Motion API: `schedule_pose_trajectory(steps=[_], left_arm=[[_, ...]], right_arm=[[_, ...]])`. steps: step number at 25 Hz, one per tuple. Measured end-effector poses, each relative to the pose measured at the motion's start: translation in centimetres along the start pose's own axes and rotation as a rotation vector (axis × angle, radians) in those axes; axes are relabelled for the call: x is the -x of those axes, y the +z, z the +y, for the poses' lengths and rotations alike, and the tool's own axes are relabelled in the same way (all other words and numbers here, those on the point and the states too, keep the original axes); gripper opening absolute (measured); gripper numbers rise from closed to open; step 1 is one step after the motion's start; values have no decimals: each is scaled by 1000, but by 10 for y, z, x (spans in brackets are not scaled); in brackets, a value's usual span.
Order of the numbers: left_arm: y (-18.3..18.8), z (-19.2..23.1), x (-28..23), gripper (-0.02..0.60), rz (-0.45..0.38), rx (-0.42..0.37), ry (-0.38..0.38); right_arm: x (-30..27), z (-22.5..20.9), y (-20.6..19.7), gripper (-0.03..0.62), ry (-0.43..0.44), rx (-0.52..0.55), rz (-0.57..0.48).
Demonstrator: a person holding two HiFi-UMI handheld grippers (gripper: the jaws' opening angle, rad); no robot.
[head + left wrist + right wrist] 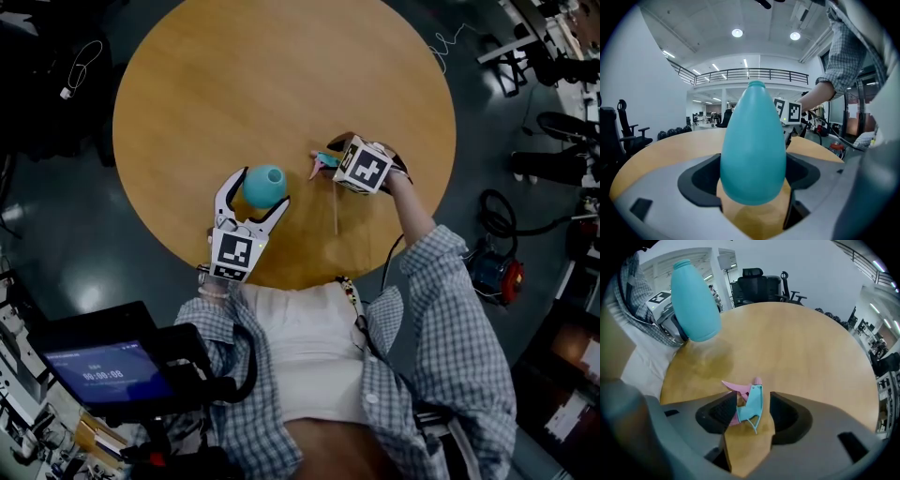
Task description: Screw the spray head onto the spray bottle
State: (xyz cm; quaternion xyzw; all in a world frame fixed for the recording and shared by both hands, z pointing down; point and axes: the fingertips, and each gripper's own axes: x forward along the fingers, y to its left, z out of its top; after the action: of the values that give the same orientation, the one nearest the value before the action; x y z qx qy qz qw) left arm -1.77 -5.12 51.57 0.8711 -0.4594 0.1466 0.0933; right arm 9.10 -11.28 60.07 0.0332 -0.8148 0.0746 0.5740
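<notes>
A teal, egg-shaped spray bottle with a bare neck sits between the jaws of my left gripper, which is shut on its wide lower body. In the right gripper view the bottle hangs slightly tilted just above the round wooden table. To its right lies the pink and teal spray head, on the tabletop between the fingers of my right gripper. A gap shows between the spray head and the right pad, so this gripper is open around it.
A thin pale tube runs from the spray head toward the table's near edge. A dark screen sits at the lower left by the person's body. Office chairs stand beyond the far rim.
</notes>
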Motion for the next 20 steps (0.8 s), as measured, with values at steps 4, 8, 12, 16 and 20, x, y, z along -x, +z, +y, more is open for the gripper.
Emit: schedule_pose_trajectory(steps=[4,8,12,16,20], left_arm=[[-1,0,1,410,8,-4,4],[-2,2,2,410,10,0,9],[-2,2,1,410,13,7,12],[-4,2,0,410,16,13,4],[-7,2,-6,410,24,23,3]], right_arm=[[-11,1,-6,204,44,23,58],[-13,3,-6,192,100,-6,72],[-7,-4,-5,182,53,-91,10],[18,-15,6,150,-39,-153,-124],[53,-20,26,149,-161,-109,-243]])
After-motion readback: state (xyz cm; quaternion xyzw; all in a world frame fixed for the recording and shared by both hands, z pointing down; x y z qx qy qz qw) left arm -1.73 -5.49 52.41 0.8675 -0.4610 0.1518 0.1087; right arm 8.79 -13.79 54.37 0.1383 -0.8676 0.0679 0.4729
